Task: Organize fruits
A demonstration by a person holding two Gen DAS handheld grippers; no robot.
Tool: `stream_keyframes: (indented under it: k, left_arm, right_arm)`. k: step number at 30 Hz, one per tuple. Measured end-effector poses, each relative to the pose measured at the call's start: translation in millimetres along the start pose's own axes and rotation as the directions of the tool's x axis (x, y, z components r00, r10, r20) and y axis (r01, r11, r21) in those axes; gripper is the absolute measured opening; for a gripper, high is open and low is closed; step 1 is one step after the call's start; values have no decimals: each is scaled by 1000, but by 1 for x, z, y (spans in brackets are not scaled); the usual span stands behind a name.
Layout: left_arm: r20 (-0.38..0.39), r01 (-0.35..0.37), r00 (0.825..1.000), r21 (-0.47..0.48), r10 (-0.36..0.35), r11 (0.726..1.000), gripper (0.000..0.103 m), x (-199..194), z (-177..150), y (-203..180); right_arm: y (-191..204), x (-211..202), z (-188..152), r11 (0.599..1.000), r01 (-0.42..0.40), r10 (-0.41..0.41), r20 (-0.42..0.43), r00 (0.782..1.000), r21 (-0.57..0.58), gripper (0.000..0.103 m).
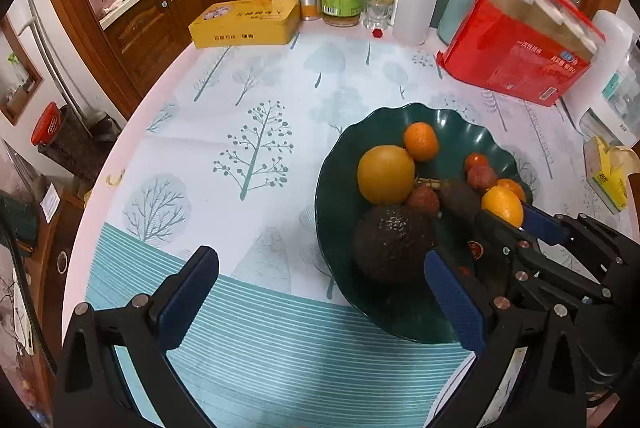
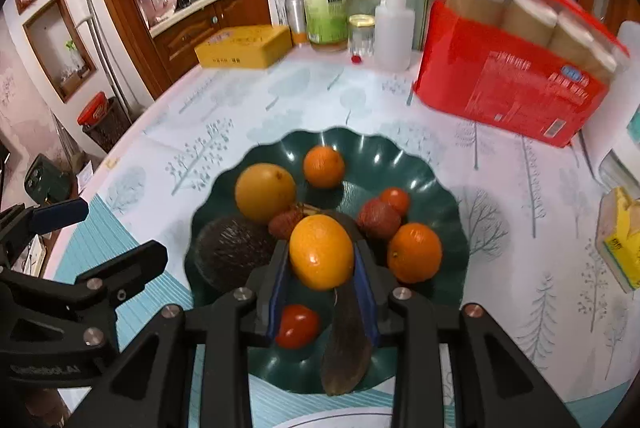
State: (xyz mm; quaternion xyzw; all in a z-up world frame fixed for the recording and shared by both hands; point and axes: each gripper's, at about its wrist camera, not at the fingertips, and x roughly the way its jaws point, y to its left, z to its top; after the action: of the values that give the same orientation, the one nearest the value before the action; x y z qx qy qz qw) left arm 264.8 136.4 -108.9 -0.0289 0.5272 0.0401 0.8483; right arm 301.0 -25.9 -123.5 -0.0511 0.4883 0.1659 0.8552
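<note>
Right gripper (image 2: 322, 268): blue-padded jaws, set narrow, clamped on both flanks of a smooth oval yellow-orange citrus fruit (image 2: 321, 252); the fruit sits just above the near half of the dish.
Left gripper (image 1: 320, 296): jaws wide, nothing between them; it hovers over the striped near edge of the tabletop (image 1: 260, 348), with its right finger over the dish's near rim.
Dish: dark green glossy scalloped plastic plate (image 2: 400, 152), at centre of the tabletop.
Contents: large round yellow-orange orange (image 2: 265, 192) at far left; small mandarin (image 2: 324, 166) at the far side; dark pebbled avocado (image 2: 236, 252) at near left; rough red lychees (image 2: 378, 218); glossy red cherry tomato (image 2: 298, 326) and a dark elongated fruit (image 2: 346, 344) under the gripper.
Step in hand (judged): placing the held fruit in the dish.
Procedure: lower into the bare gap at the near centre; avoid pressing on the tomato; part the jaws only once the fruit rests, because round, smooth skin will roll.
Surface: tree-printed, slick-looking cloth.
</note>
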Motion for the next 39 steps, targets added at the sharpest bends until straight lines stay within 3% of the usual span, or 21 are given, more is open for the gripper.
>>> stream_keyframes:
  k: [8,13,26,39]
  left_arm:
    - [-22,-7,1000,-13,6,1000,102,14,-1,5]
    - [-29,2,1000,-24,-3,1000,102,15,-4,8]
    - [-7,23,1000,5,-23,1000,102,-6,-14,-3]
    - [37,82,996,32,-84,996,102,-60,-43,-14]
  right_arm:
    - [2,25,-2,1000,-1,0,-59,998,-20,32]
    - [3,26,-5,1000,0,-1,-62,998,-17,42]
    - [-5,0,-11,1000,10,-10,-30,1000,11,42]
    - [-5,-58,-33,997,26,-27,14,1000,77,42]
